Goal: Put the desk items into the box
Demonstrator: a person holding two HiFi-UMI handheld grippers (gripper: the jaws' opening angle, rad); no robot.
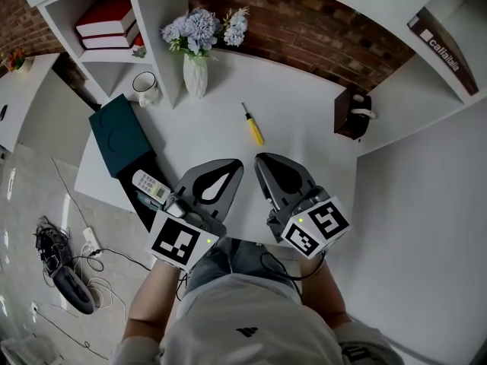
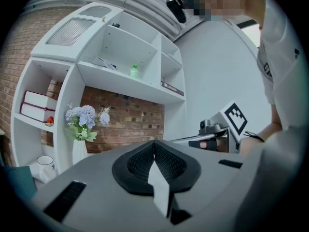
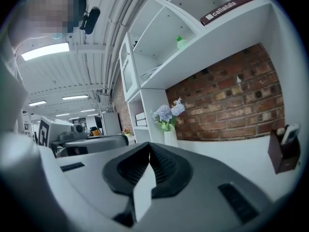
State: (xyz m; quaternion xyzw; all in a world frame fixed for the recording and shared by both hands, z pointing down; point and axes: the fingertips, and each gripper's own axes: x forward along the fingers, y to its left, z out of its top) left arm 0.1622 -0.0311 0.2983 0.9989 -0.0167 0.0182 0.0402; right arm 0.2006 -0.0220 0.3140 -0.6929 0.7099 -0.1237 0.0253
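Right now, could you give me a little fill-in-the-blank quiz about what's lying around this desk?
1. The slim screwdriver on the white desk has a ____ handle.
2. The white ribbed vase holds pale blue ____.
3. The stacked books with red covers lie on a white ____.
Missing words: yellow; flowers; shelf.

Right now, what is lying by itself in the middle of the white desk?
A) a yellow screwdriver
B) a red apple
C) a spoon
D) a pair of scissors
A: a yellow screwdriver with a dark tip lies flat on the bare white desk, apart from everything else.
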